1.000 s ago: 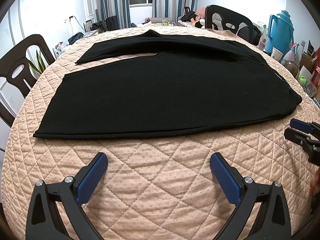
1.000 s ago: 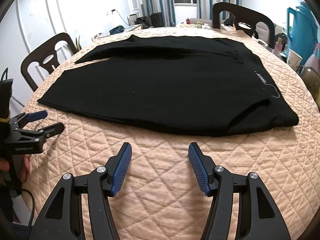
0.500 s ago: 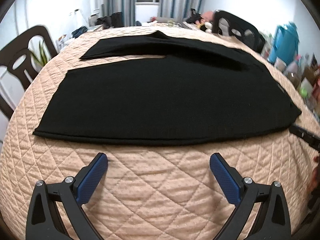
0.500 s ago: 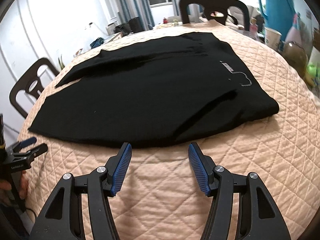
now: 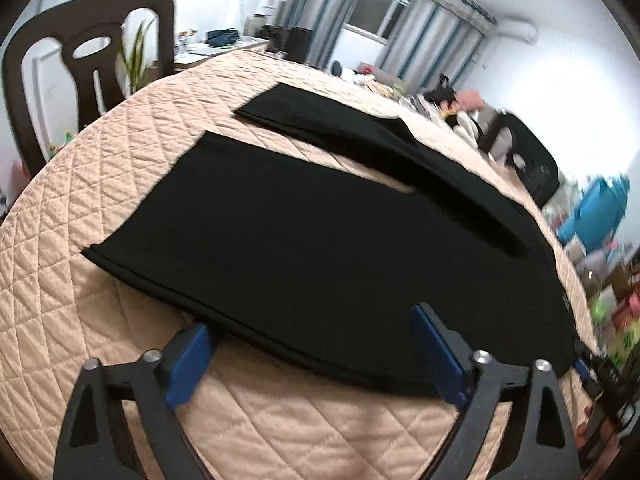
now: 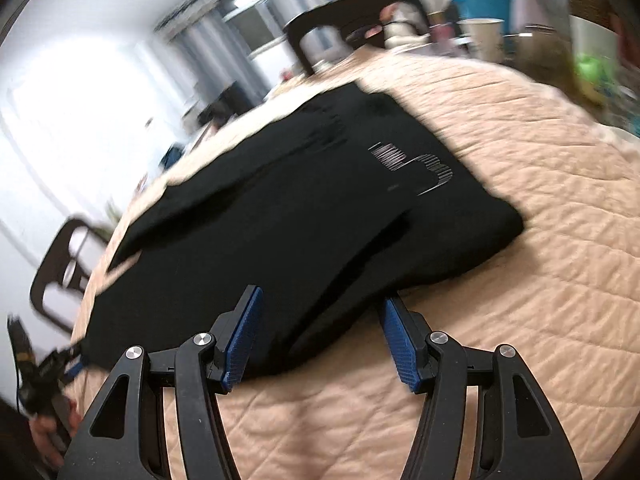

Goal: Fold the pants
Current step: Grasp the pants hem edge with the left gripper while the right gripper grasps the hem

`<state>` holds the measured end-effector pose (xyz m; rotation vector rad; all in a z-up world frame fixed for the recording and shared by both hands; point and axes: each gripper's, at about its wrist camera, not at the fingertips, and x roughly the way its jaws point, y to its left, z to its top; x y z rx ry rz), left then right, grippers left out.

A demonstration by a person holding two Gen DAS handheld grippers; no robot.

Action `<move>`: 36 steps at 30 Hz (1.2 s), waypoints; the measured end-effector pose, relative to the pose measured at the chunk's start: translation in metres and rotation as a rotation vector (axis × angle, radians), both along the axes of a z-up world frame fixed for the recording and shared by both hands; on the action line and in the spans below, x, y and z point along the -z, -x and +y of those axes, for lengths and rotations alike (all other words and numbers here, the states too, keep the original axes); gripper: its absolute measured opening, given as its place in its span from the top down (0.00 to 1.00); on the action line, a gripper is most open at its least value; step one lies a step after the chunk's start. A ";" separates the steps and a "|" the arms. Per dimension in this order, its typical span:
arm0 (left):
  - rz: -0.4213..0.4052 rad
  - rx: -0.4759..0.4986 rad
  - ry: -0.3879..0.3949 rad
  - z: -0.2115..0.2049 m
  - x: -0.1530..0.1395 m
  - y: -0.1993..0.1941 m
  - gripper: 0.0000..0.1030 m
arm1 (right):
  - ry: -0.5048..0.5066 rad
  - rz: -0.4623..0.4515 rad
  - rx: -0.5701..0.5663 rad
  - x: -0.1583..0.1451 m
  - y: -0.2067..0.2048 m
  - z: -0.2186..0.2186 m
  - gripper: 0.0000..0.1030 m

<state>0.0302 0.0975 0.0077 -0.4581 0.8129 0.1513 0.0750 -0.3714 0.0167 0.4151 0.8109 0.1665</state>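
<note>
Black pants (image 5: 304,232) lie flat on a peach quilted table (image 5: 80,208), legs to the left, waist to the right. My left gripper (image 5: 316,356) is open, its blue pads straddling the near edge of the near leg. In the right wrist view the pants (image 6: 304,216) show a white logo near the waist. My right gripper (image 6: 320,340) is open, its pads at the near edge of the waist end. Each gripper shows small in the other's view: the right one (image 5: 592,368), the left one (image 6: 60,360).
A dark chair (image 5: 80,64) stands at the table's far left, another (image 5: 528,160) at the far right. A blue jug (image 5: 596,212) and clutter crowd the right side. Paper cups (image 6: 480,36) and a chair (image 6: 352,16) stand beyond the waist.
Both grippers have moved forward and tilted, reaching the near edge of the pants. Their jaws stay open. The pants have not moved.
</note>
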 end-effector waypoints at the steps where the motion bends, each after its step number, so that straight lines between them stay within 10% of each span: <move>1: -0.001 -0.017 -0.006 0.002 0.000 -0.001 0.24 | -0.015 -0.003 0.026 0.000 -0.001 -0.007 0.42; 6: 0.041 -0.076 -0.094 0.009 0.002 -0.013 0.65 | -0.126 0.012 0.095 0.005 -0.016 -0.027 0.43; 10: 0.046 -0.101 -0.082 0.024 0.004 -0.015 0.93 | -0.074 0.040 0.119 0.006 -0.030 -0.020 0.91; 26: -0.027 -0.031 -0.005 0.026 -0.024 0.072 0.96 | -0.157 -0.025 0.112 -0.038 0.051 -0.045 0.97; 36: 0.032 -0.012 -0.004 0.012 -0.004 0.111 0.96 | -0.143 0.089 0.170 -0.006 0.097 -0.060 0.97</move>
